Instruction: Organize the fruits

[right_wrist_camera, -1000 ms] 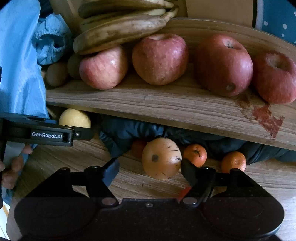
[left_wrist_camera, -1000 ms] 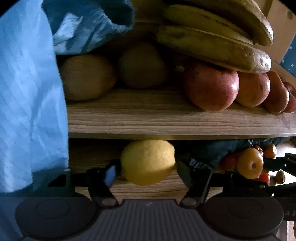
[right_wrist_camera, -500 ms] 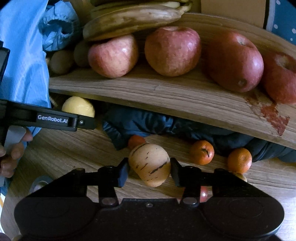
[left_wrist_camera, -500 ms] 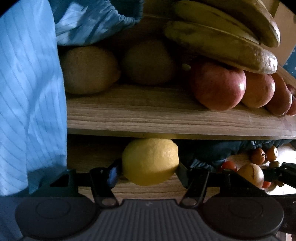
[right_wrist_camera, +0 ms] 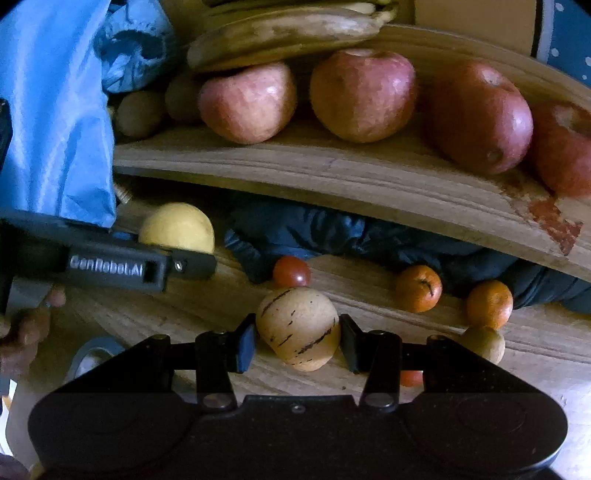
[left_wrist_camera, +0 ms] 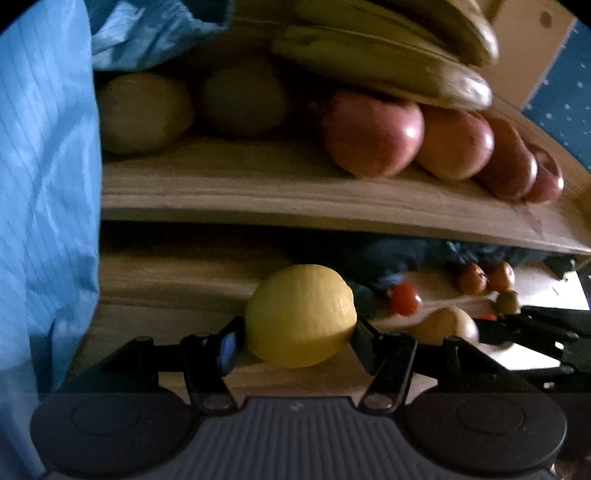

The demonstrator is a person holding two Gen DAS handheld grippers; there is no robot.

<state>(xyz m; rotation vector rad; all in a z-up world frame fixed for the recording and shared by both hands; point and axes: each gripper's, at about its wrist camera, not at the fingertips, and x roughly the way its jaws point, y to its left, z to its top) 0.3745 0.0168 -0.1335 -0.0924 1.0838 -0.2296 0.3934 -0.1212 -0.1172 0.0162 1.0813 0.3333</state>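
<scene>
My left gripper (left_wrist_camera: 297,343) is shut on a yellow lemon (left_wrist_camera: 301,314), held just above the lower wooden board (left_wrist_camera: 166,325). The right wrist view shows that lemon (right_wrist_camera: 177,227) at the left, with the left gripper's finger (right_wrist_camera: 192,264) in front of it. My right gripper (right_wrist_camera: 297,341) is shut on a tan, dark-streaked round fruit (right_wrist_camera: 295,325), both pads against its sides, low over the board. In the left wrist view this fruit (left_wrist_camera: 447,326) and the right gripper's fingers (left_wrist_camera: 517,328) show at the right.
The upper shelf (right_wrist_camera: 332,173) carries red apples (right_wrist_camera: 362,96), bananas (right_wrist_camera: 280,33) and brown kiwis (left_wrist_camera: 144,110). Below lie a small tomato (right_wrist_camera: 291,271), two mandarins (right_wrist_camera: 417,282) and a dark blue cloth (right_wrist_camera: 369,232). A blue sleeve (right_wrist_camera: 55,110) fills the left side.
My right gripper has closed onto the streaked fruit, which sat loose between open fingers a second ago. The left gripper, still gripping the lemon, has shifted slightly along the shelf.
</scene>
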